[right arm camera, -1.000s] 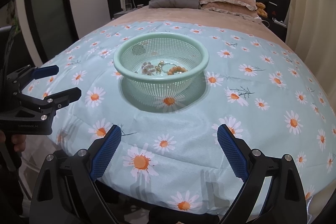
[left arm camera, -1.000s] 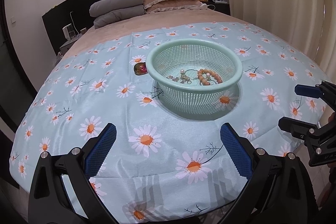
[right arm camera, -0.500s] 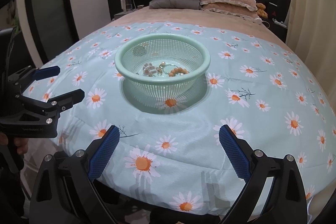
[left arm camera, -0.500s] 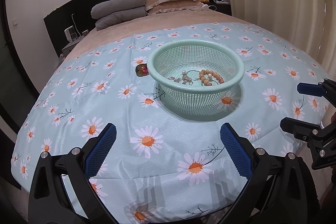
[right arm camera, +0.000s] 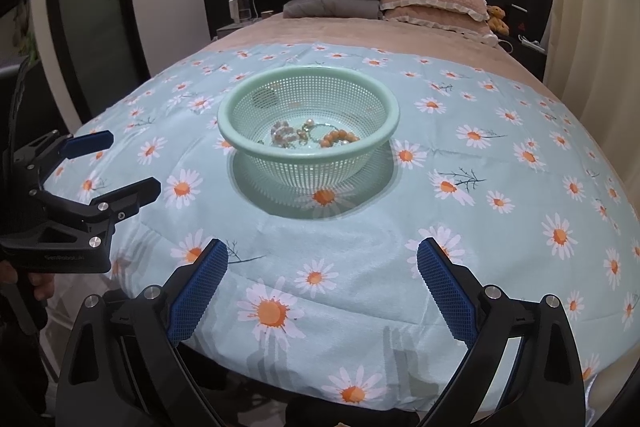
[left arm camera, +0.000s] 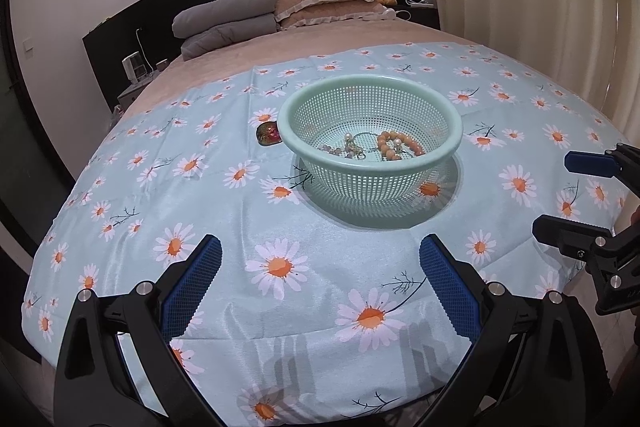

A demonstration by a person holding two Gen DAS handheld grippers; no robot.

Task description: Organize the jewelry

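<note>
Both the left tongs and the right tongs gape wide and hold nothing, hovering over the near edge of the daisy-print pale blue cloth on the bed. Ahead of both sits the mint-green perforated plastic basket, holding an orange bead bracelet and pearl jewelry. A small red-and-green trinket lies beside the basket's left rim.

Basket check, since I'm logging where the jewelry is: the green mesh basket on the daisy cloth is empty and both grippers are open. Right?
Not empty. The left wrist view shows the green mesh basket on the daisy cloth holding an orange bead bracelet and other jewelry. The left gripper and right gripper are open.
</note>
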